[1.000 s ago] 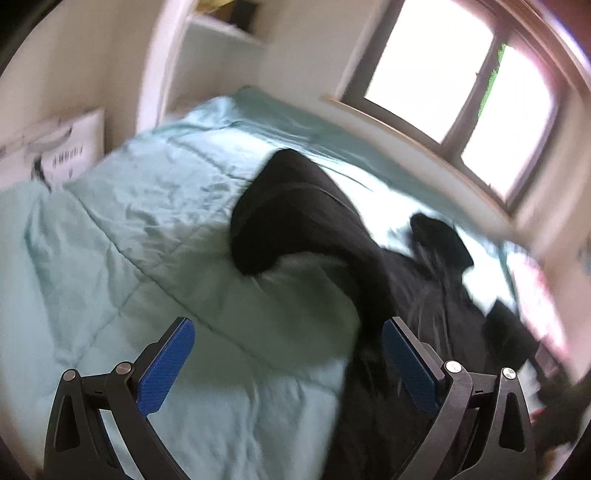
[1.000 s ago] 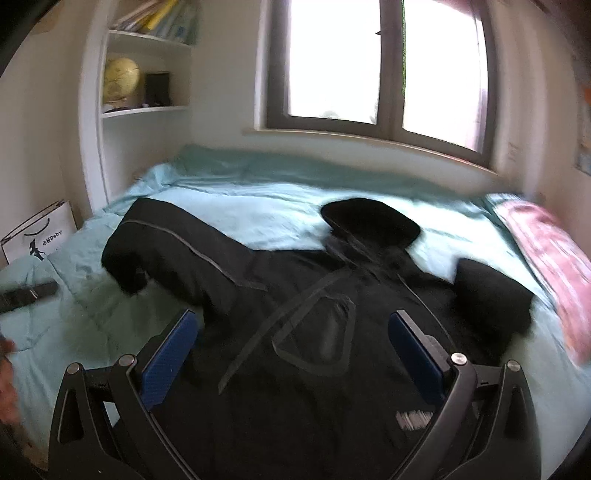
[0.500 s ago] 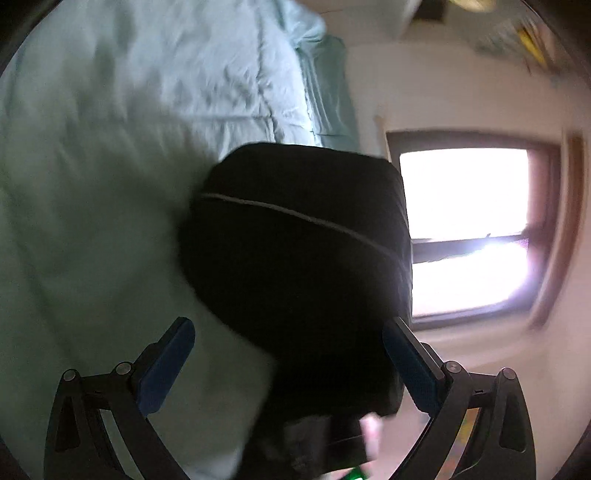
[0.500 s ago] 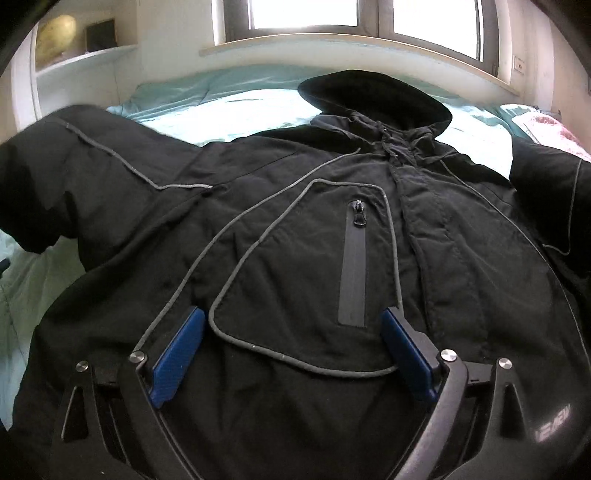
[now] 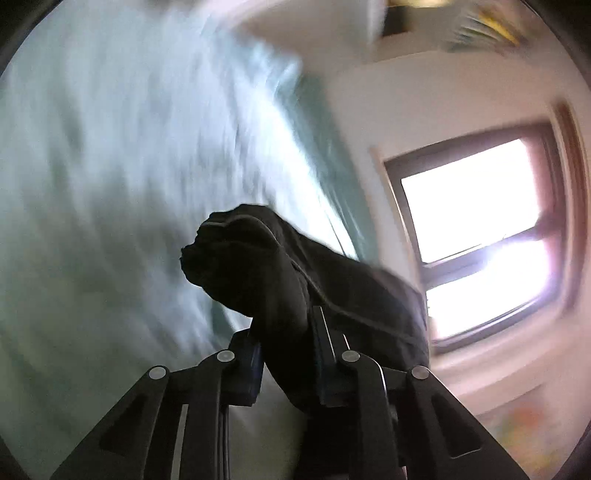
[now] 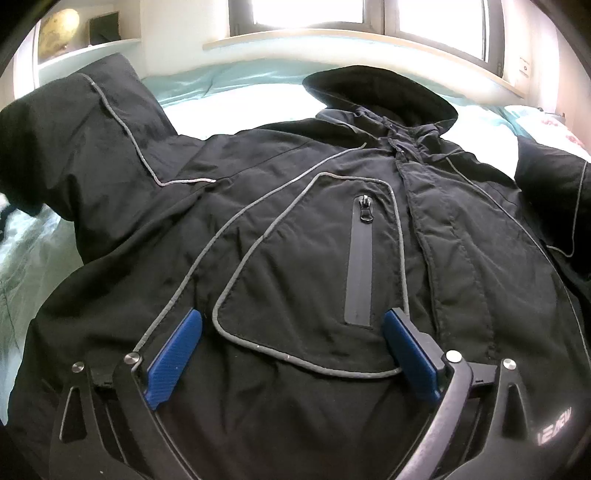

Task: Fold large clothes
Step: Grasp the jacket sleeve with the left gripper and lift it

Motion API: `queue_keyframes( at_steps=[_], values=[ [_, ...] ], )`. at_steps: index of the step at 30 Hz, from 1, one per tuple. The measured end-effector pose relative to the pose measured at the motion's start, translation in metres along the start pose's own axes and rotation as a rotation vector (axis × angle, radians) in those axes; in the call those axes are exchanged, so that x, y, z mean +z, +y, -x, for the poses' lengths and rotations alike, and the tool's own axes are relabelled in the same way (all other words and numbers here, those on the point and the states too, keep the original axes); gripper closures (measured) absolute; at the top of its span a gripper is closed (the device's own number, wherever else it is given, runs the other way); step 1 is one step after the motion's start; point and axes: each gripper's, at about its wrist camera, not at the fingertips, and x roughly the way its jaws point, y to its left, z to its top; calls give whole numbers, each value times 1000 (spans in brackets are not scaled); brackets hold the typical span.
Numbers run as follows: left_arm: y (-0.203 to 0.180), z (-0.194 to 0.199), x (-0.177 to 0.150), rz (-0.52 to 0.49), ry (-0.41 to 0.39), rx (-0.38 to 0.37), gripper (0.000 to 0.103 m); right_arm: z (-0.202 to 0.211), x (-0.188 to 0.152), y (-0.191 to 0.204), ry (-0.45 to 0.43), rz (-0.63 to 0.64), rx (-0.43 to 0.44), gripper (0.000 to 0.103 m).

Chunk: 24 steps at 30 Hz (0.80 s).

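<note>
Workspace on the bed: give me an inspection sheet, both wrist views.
Surface: bed with pale green cover.
Job's things: black jacket spread front-up, hood toward the window; sleeve lifted.
Clutter: pink-patterned fabric at the far right edge.
Grippers: left gripper closing on the sleeve; right gripper open, over the jacket front.
Cables: nothing seen.
Surroundings: shelf with globe.

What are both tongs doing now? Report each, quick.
Left tongs: closing on the black jacket sleeve, fabric pinched between them.
Right tongs: open, holding nothing, over the jacket front.
</note>
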Motion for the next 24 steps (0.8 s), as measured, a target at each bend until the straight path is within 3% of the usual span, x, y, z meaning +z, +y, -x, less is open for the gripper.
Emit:
queue_keyframes(
  at_steps=[3, 6, 8, 9, 11, 13, 18, 20, 21, 22, 24],
  values=[
    [-15, 31, 19, -156, -104, 146, 81, -1, 1, 0, 0, 0, 0, 3],
    [-2, 30, 33, -210, -62, 268, 80, -1, 0, 0, 0, 0, 1, 3],
    [18, 31, 44, -171, -12, 344, 70, -1, 0, 0, 2, 0, 3, 3],
    [32, 28, 45, -111, 20, 357, 65, -2, 0, -1, 3, 0, 4, 3],
    [49, 27, 46, -3, 54, 285, 50, -2, 0, -1, 3, 0, 4, 3],
    [60, 25, 43, 77, 44, 218, 44, -2, 0, 0, 4, 1, 4, 2],
    [81, 14, 50, 157, -15, 235, 33, -3, 0, 0, 4, 1, 5, 2],
    [87, 4, 54, 138, -6, 253, 37, -4, 0, 0, 6, 2, 7, 1],
    [82, 3, 53, 103, -20, 249, 46, -4, 0, 0, 7, 2, 8, 1],
    [82, 7, 52, 61, -31, 256, 80, -4, 0, 0, 7, 1, 9, 1],
    [69, 16, 54, -55, -84, 304, 83, -5, 0, -1, 7, 1, 9, 1]
  ],
)
